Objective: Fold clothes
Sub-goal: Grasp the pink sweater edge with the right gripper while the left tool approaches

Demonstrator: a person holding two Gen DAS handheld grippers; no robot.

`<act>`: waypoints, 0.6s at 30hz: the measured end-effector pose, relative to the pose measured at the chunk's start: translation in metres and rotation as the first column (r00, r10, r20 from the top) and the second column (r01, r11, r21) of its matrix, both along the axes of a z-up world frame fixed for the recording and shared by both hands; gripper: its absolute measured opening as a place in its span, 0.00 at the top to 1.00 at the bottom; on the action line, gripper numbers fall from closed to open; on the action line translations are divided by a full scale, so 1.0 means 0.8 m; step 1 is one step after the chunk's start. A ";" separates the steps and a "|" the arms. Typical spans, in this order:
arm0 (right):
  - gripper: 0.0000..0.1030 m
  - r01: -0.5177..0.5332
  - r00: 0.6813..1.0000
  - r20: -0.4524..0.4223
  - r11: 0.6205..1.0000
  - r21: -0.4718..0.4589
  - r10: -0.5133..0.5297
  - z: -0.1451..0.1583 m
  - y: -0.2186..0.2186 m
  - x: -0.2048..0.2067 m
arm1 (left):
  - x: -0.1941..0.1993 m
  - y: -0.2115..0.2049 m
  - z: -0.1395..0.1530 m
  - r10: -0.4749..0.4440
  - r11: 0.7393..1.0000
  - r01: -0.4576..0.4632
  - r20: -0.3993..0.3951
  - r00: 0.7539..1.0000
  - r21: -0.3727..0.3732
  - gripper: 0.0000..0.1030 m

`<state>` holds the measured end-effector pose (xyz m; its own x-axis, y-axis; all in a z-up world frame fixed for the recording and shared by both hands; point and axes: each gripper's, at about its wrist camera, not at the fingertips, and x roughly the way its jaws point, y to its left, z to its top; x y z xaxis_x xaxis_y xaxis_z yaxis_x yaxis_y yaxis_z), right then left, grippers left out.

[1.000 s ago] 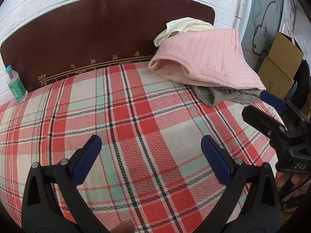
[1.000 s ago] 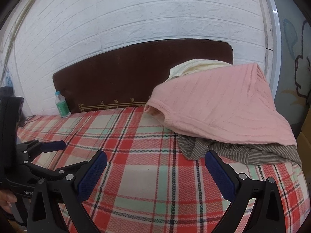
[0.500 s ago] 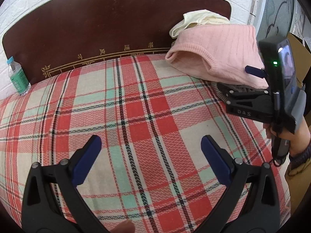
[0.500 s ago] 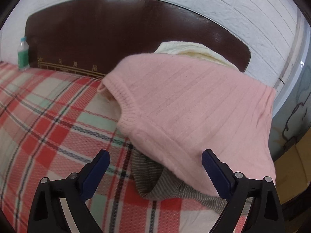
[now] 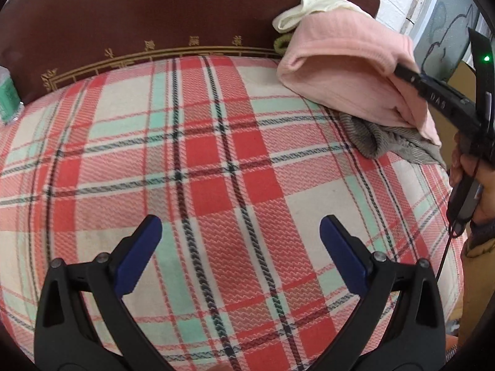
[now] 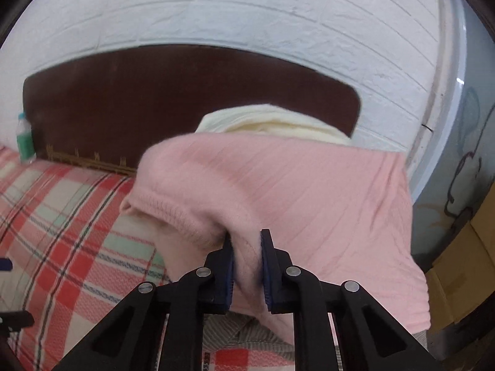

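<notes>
Heaped at the far right corner of the bed, against the headboard: pink ribbed sweater on top, cream garment behind it, grey striped garment underneath, spilling toward the right edge. Right gripper just closed, jaws now pinching a fold of the pink sweater near its front hem, knit bunched between the pads. Left gripper with jaws spread wide, nothing between them, hanging over bare plaid bedcover in the middle of the bed.

Probably soft, light and stretchy, that knit: no stiffness, likely to sag and stretch under its own weight when lifted from one point. Single pinch likely to drag it off in a lump, perhaps pulling the grey piece along. Better held at two points along the hem or at the shoulders, so a second hold for the free left jaws seems called for. Bottle at the far left corner, well clear.
</notes>
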<state>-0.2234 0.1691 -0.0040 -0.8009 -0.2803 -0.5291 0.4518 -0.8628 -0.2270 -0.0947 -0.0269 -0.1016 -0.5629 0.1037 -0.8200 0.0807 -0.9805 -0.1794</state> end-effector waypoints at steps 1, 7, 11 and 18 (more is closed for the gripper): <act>0.86 0.000 1.000 0.013 1.000 -0.001 0.000 0.002 0.003 -0.004 | -0.001 0.003 -0.002 -0.009 1.000 0.009 0.005 1.000 0.009 0.01; 0.50 -0.123 0.991 0.075 0.973 0.196 0.111 -0.047 -0.028 0.016 | 0.000 0.021 -0.005 -0.037 0.998 0.037 -0.013 0.999 -0.047 0.01; 0.36 -0.135 0.990 0.014 0.937 0.323 0.137 -0.074 -0.047 0.031 | 0.001 0.024 -0.007 -0.053 0.997 0.052 -0.020 0.998 -0.052 0.01; 0.66 -0.129 0.992 0.023 0.955 0.268 0.128 -0.064 -0.053 0.010 | 0.007 0.030 -0.038 -0.146 0.987 0.142 0.064 0.987 0.076 0.01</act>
<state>-0.2151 0.1268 -0.0549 -0.7642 -0.2279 -0.6034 0.5570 -0.7050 -0.4391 -0.0889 -0.0031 -0.1320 -0.4802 0.2385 -0.8441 -0.0458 -0.9678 -0.2475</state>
